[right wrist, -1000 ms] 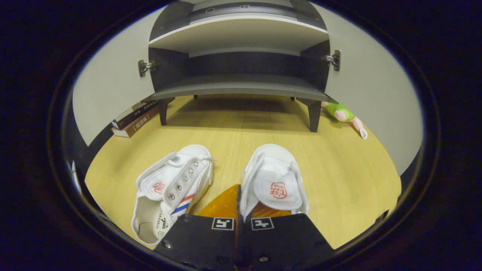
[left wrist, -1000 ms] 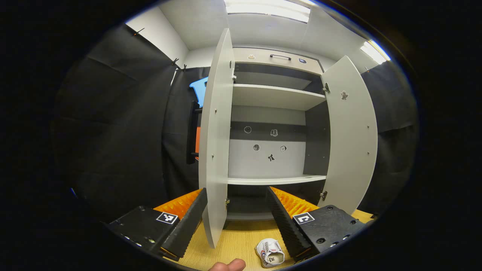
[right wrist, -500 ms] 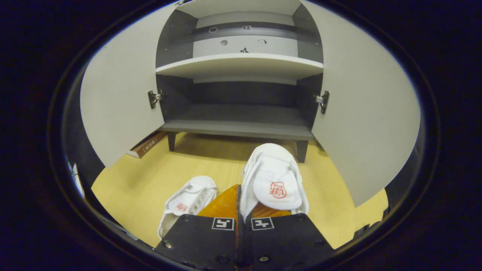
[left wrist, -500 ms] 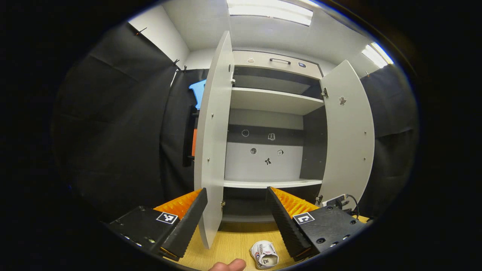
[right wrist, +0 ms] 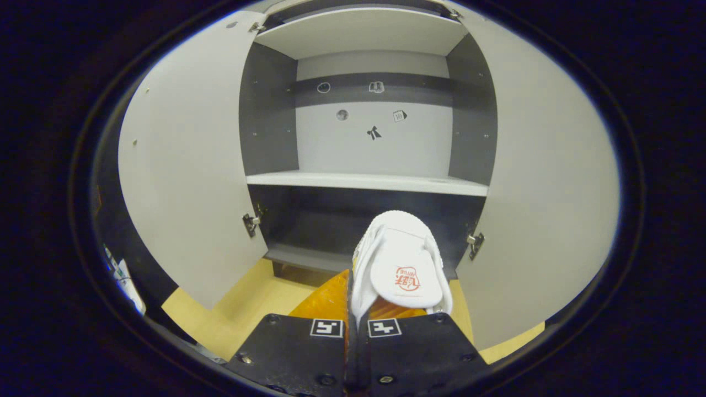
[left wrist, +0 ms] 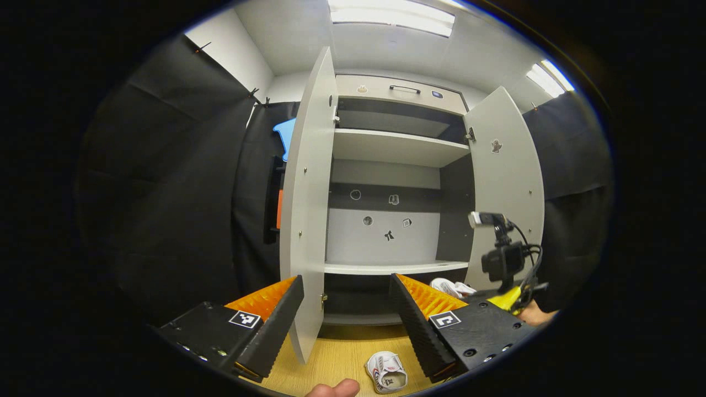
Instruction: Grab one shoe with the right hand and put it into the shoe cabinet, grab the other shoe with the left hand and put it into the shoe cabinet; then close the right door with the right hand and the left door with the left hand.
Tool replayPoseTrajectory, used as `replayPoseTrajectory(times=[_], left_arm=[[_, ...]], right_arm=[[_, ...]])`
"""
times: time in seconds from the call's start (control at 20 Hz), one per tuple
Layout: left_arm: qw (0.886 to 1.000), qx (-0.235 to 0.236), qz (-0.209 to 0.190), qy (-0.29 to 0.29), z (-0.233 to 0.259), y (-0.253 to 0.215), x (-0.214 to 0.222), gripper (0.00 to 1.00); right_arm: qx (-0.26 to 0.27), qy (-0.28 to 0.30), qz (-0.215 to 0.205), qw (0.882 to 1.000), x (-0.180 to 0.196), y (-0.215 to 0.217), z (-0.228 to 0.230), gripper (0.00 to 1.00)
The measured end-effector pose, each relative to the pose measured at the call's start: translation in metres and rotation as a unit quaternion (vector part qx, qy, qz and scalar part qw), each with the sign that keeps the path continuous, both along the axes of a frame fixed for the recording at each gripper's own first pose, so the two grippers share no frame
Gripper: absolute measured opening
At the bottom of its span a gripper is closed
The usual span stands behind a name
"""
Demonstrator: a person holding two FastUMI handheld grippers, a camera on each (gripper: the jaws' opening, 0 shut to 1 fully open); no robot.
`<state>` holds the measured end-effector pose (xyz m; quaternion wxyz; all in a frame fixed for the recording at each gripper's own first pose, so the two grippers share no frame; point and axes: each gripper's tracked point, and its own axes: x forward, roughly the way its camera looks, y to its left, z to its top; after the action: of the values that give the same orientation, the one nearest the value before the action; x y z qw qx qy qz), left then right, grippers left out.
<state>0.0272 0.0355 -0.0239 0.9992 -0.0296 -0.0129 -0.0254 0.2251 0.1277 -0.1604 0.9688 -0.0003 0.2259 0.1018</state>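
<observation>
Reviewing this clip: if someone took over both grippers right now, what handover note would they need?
Right gripper: shut on the first shoe, held up in front of the open shoe cabinet, about level with its dark lower compartment.
Left gripper: open, holding nothing, facing the cabinet.
Second shoe: on the wooden floor, below the left gripper.
Left door and right door: both wide open.
Done: first shoe picked up.
Left: set it inside the cabinet, pick up and stow the second shoe with the left gripper, then close the right door with the right gripper and the left door with the left.
</observation>
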Motion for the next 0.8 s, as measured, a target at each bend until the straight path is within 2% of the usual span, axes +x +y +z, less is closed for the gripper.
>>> replayPoseTrajectory(times=[0.35,0.5,0.65,0.8], left_arm=[[1.000,0.009,-0.001,-0.002,-0.003,-0.001,0.000,0.95],[1.000,0.010,-0.002,0.004,-0.006,-0.002,-0.001,0.95],[1.000,0.013,-0.004,0.008,-0.010,-0.004,-0.001,0.95],[1.000,0.026,-0.001,0.010,-0.013,-0.003,0.002,0.95]], right_arm=[[-0.013,-0.038,-0.002,0.999,0.080,0.002,0.070,0.04],[-0.017,-0.034,-0.017,0.999,0.129,-0.008,0.072,0.03],[-0.048,-0.017,-0.030,0.998,0.175,-0.018,0.062,0.04],[-0.038,-0.002,-0.041,0.998,0.202,-0.019,0.063,0.03]])
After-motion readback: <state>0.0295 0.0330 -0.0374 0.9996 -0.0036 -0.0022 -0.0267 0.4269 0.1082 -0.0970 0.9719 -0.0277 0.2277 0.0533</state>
